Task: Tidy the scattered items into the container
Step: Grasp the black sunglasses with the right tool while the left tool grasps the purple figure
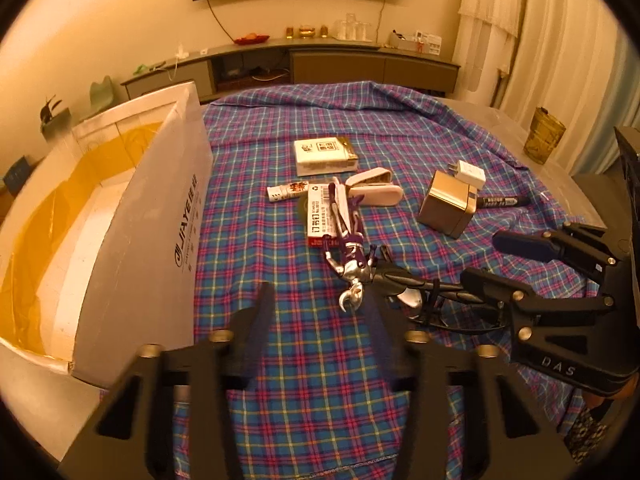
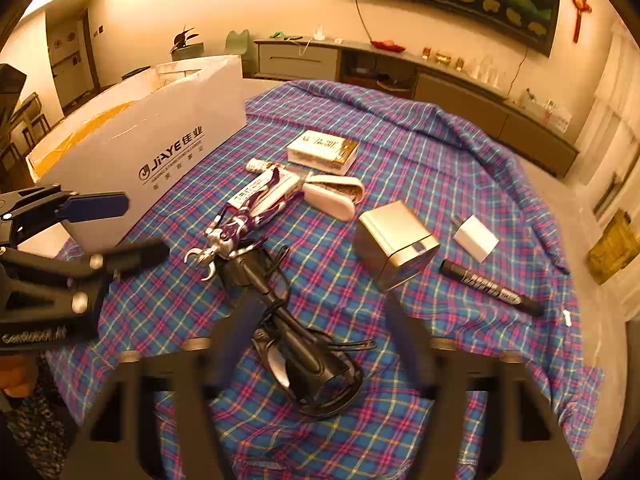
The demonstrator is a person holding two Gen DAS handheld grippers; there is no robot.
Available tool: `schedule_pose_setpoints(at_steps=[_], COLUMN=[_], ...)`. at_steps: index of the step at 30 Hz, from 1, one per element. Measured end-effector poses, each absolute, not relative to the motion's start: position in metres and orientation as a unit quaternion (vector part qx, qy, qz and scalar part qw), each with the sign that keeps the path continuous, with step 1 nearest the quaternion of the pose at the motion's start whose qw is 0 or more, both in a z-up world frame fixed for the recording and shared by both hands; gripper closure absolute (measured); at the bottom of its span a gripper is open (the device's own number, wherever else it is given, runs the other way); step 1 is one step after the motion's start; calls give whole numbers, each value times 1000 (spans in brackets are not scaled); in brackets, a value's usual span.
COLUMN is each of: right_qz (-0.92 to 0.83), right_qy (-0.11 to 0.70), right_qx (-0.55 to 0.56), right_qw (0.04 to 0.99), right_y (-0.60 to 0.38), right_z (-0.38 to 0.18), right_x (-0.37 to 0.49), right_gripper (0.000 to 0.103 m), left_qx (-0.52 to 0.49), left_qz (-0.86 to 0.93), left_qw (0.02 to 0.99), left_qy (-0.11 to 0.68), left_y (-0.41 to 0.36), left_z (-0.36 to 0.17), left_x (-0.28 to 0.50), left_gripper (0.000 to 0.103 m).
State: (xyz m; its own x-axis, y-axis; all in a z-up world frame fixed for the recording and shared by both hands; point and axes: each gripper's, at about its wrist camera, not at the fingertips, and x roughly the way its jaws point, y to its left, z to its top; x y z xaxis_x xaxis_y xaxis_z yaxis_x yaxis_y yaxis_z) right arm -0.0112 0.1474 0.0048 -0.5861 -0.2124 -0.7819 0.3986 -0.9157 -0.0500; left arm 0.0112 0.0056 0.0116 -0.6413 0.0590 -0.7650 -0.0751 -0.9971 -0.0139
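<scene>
An open white cardboard box (image 1: 140, 200) (image 2: 140, 152) stands at the left on the plaid cloth. Scattered beside it lie a silver-purple toy figure (image 1: 350, 256) (image 2: 236, 232), a staple box (image 1: 322, 216), a white stapler (image 1: 374, 188) (image 2: 332, 196), a white-gold pack (image 1: 324, 154), a metal tin (image 1: 448, 204) (image 2: 396, 244), a white charger (image 2: 476, 238) and a black marker (image 2: 492, 288). A black corded device (image 2: 304, 352) (image 1: 400, 280) lies nearest. My right gripper (image 2: 320, 304) (image 1: 480, 258) hovers open over it. My left gripper (image 1: 320, 300) (image 2: 146, 226) stands open and empty near the box.
A small printed tube (image 1: 282, 193) lies by the staple box. A green glass (image 1: 544, 136) stands at the table's far right edge, off the cloth. A long sideboard (image 1: 320, 60) runs along the back wall. Bare cloth (image 1: 300, 380) spreads under my left gripper.
</scene>
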Motion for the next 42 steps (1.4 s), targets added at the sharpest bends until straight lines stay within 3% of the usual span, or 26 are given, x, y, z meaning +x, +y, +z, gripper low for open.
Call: schedule_pose_setpoints(at_steps=[2,4,8,11,12,13,14,16,20,37,42], right_qz=[-879,-876,-876,-877,-876,-876,-876,-877,-877,-846,-841], right_qy=[100,98,100,94,92,89,87,85,87,98,77], right_qx=[429,434,433,433,436,437,438,437,438,485,494], right_qw=[180,185,188,185,184,183,182,179,178,197,206], right_y=[149,147,145,146,146,147,147,148,147,151,158], right_z=[3,1,-1,-1,-1,-2,-3,-3,-3,-44,-44], right_x=[-12,-11,-9,-11,-12,-12,-13,-13,-13,-38,-34], right_gripper=[71,78,78,75,73,63,51,40,34,33,47], left_qx=[-425,-425,-423,-422,-423,-423,-423,-426,-433,-462,-471], left_qz=[905,904,906,906,906,905,905,904,901,886,881], left_qw=[35,34,33,32,32,31,29,29,29,24,26], left_qy=[8,8,10,13,14,14,15,15,15,-14,-31], left_y=[3,2,1,1,1,1,1,0,-1,-6,-8], left_z=[10,9,11,11,11,10,10,9,6,-7,-12], left_x=[10,11,11,11,12,11,11,11,10,-1,-7], left_gripper=[84,85,85,84,78,67,63,60,53,53,53])
